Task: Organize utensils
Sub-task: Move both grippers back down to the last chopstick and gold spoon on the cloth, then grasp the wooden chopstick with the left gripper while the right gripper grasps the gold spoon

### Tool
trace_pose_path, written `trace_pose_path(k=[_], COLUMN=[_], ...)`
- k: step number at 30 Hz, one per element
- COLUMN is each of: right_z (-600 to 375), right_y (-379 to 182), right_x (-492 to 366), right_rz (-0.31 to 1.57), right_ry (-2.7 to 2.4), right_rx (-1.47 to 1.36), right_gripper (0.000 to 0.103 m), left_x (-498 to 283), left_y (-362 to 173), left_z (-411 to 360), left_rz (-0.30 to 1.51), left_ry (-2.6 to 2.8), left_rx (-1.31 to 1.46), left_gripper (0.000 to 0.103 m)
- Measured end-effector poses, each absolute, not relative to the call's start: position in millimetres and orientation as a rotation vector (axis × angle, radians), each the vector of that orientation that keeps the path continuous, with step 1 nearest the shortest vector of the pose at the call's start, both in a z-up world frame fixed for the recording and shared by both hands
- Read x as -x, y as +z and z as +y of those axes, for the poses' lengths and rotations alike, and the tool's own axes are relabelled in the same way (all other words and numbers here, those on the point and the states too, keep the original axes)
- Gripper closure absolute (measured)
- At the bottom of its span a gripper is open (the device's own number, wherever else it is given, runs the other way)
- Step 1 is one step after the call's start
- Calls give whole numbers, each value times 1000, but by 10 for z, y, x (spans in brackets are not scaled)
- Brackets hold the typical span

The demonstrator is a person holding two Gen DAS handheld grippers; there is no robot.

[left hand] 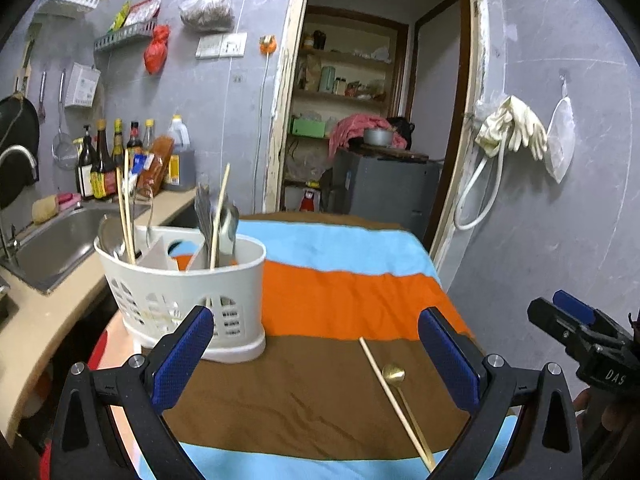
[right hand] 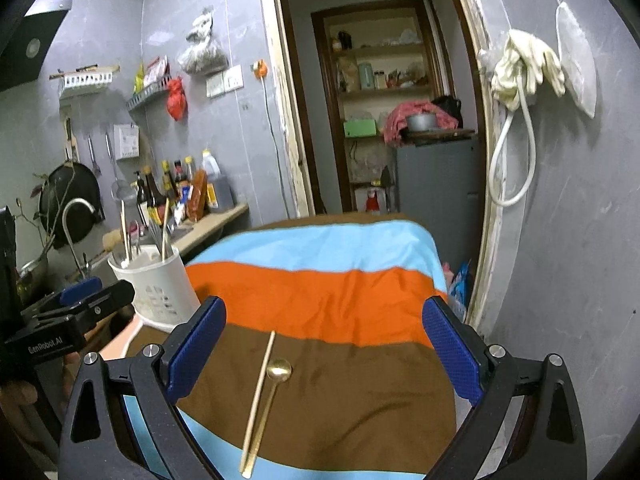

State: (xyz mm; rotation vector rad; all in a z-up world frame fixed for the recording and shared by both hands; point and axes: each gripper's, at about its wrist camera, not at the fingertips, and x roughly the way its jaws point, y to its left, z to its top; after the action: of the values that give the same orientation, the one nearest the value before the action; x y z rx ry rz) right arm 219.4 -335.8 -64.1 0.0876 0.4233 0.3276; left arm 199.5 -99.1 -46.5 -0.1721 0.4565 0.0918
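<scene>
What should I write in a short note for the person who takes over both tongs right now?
Left tongs: open, empty, facing the white utensil holder.
Right tongs: open, empty, above the two loose pieces.
On the striped cloth: one wooden chopstick and one gold spoon, lying side by side.
Done: the holder already contains chopsticks and metal utensils.
Left: probably pick up the chopstick and the spoon and put each into the holder.

White caddy (left hand: 188, 296) seen as smooth plastic with holes. Striped cloth (left hand: 344, 292) seen as soft, matt, wrinkled. Gold spoon (right hand: 276, 376) seen as shiny metal. Chopstick (right hand: 260, 392) seen as pale wood. Sink (left hand: 52, 248), left of frame, seen as dull metal.
</scene>
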Motion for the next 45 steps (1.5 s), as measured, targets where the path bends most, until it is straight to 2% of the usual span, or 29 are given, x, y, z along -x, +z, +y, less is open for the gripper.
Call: trace_pose_path(k=[13, 23, 37, 45], right_z=[-3068, -2735, -2497, -2742], right_y=[-1396, -1693, -1772, -1718], right_x=[-2603, -2748, -2791, -2765], right_rz=[659, 780, 856, 863], right_ry=[375, 399, 372, 234], right_rx=[53, 172, 293, 290], right_gripper=[7, 7, 7, 7], left_x=[-2353, -2470, -2484, -2565], left_y=[-1016, -1123, -1179, -1246], left_z=[-887, -847, -642, -722], left_rz=[664, 707, 721, 758], left_ry=[130, 149, 179, 114], left_rx=[237, 263, 323, 333], left_gripper=[0, 0, 0, 0])
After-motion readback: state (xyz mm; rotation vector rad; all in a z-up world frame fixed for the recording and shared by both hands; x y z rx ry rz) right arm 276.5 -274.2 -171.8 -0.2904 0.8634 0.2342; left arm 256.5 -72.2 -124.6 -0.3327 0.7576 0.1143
